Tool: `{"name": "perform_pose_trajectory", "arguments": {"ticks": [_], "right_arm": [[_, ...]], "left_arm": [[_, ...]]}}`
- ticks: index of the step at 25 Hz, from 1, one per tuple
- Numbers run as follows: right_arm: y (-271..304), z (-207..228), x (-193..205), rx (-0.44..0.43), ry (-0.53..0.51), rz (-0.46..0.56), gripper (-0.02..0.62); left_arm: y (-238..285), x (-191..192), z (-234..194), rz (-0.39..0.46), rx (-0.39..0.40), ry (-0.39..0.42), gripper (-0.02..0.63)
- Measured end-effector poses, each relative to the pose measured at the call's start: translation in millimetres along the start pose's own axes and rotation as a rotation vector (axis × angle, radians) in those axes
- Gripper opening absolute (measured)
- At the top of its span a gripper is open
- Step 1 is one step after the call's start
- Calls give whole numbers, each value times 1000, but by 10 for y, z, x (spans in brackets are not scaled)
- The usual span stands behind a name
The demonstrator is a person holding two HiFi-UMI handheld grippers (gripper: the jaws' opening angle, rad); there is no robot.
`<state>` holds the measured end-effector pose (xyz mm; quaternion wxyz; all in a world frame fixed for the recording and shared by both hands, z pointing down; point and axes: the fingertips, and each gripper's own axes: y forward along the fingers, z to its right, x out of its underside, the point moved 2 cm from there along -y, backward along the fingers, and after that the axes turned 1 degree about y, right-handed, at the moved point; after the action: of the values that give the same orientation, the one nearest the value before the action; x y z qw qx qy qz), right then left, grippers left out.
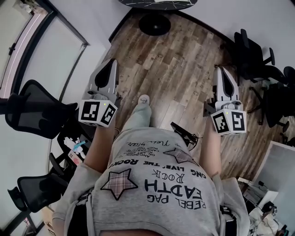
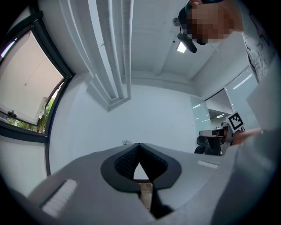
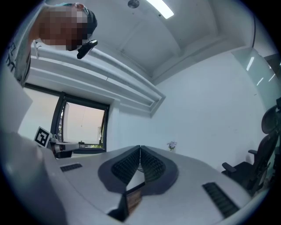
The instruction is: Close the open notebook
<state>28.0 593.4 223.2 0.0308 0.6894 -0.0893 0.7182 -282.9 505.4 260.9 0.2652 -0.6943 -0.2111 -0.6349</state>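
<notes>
No notebook shows in any view. In the head view I look down my grey printed shirt [image 1: 156, 184] onto a wooden floor [image 1: 179, 60]. My left gripper [image 1: 111, 63] is held out level at the left and my right gripper [image 1: 221, 70] at the right, each with its marker cube nearest me. In the left gripper view the left gripper [image 2: 139, 144] has its pads meeting at the tip with nothing between them. The right gripper [image 3: 140, 147] stands the same way in its own view. Both face a white wall.
Black office chairs stand at the left [image 1: 37, 108] and the right [image 1: 258, 60] of the floor. A round black table base [image 1: 154, 24] lies ahead under a dark tabletop [image 1: 156, 2]. A window [image 3: 83, 125] is in the wall on my left.
</notes>
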Motion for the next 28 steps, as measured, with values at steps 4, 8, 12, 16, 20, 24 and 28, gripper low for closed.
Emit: {"name": "perform_pose_trajectory", "arguments": {"ticks": [4, 8, 12, 16, 20, 24, 28], "right_arm": [[436, 79, 15, 2, 1, -3, 12], [959, 151, -1, -2, -10, -2, 12], [1455, 221, -12, -8, -12, 2, 12], [1872, 240, 35, -11, -9, 3, 12], [2188, 265, 89, -1, -5, 2, 12], [2371, 309, 119, 9, 2, 2, 12], [2462, 349, 131, 18, -2, -5, 12]], "left_arm": [[464, 6, -227, 7, 38, 0, 9], [915, -16, -520, 12, 57, 8, 9], [1317, -30, -816, 10, 58, 6, 9], [1645, -5, -1095, 10, 69, 5, 9], [1915, 51, -1306, 4, 93, 11, 9], [2108, 113, -1424, -11, 102, 17, 9], [2219, 157, -1495, -20, 107, 12, 9]]}}
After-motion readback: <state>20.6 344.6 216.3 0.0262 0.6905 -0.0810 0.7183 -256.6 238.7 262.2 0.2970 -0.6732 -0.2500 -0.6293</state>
